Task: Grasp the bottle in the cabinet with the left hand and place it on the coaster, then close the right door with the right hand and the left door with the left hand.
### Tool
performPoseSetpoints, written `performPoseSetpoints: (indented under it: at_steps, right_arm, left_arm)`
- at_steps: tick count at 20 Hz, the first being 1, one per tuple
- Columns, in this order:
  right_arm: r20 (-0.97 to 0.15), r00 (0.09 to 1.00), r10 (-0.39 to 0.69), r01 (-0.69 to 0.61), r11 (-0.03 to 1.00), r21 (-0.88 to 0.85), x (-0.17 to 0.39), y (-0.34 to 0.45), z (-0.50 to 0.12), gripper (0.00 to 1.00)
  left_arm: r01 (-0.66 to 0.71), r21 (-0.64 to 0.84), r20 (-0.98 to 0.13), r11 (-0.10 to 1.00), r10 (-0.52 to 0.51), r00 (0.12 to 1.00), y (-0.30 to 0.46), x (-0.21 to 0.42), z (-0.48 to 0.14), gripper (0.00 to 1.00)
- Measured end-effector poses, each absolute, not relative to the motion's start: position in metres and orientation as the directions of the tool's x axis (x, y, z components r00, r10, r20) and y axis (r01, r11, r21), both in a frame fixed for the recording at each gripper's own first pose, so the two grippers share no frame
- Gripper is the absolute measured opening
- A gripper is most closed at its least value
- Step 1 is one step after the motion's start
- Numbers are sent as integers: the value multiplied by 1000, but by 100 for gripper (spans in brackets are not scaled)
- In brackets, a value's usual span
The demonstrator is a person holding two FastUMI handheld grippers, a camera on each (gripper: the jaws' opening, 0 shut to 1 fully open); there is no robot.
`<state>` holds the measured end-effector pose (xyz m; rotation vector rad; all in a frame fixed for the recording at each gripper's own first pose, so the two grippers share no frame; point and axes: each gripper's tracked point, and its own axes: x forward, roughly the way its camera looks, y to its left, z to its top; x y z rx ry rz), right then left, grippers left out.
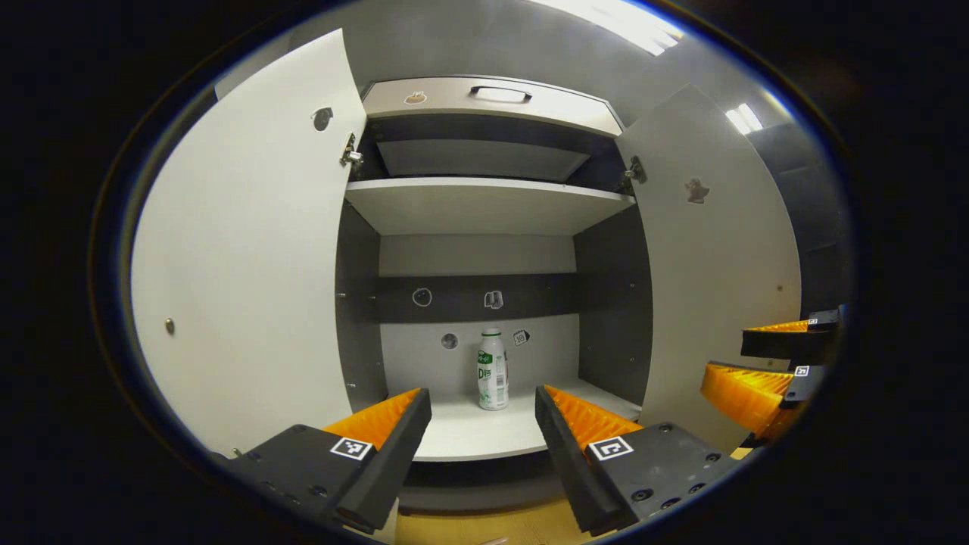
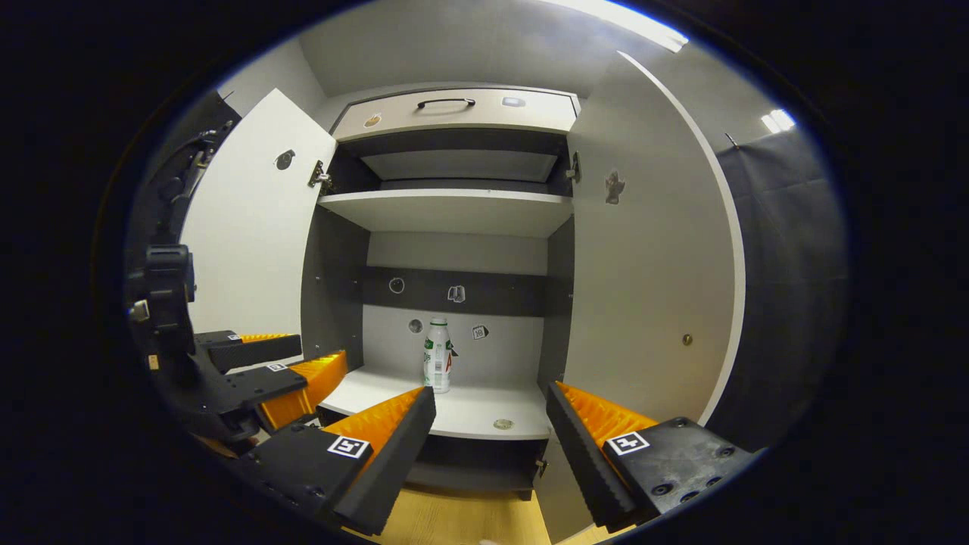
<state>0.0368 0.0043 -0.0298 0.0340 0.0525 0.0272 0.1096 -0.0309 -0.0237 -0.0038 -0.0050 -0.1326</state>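
A: Bottle standing upright on lower cabinet shelf, both doors hanging open.
B: Jaws?
A: Left gripper is facing it, jaws spread, holding nothing. Right gripper is hovering alongside, jaws spread too.

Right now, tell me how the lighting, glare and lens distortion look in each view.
Left gripper view: ceiling lights blow out to white glare; fisheye bows the left door and right door; the bottle stays sharp. Right gripper view: same ceiling glare, the right door's edge curves strongly, the top shelf shades the space beneath.
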Motion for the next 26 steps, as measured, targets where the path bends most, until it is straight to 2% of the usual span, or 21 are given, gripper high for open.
performPoseSetpoints:
  at_steps: [13, 17, 22, 26]
  right_arm:
    - [5, 982, 187, -186, 981, -50, 96, 15, -47, 97]
    - [32, 966, 258, -256, 965, -62, 114, 30, -52, 98]
    - [15, 963, 267, -267, 964, -17, 151, 28, -73, 97]
    - [-27, 953, 301, -301, 954, -6, 169, 35, -96, 98]
  left_arm:
    - [133, -6, -37, 991, -133, 990, -73, 276, -72, 87]
    - [155, -12, -13, 988, -155, 988, -87, 314, -80, 87]
    - [123, -24, 11, 992, -123, 992, -84, 358, -89, 86]
    - [90, -41, -32, 995, -91, 995, -72, 389, -111, 86]
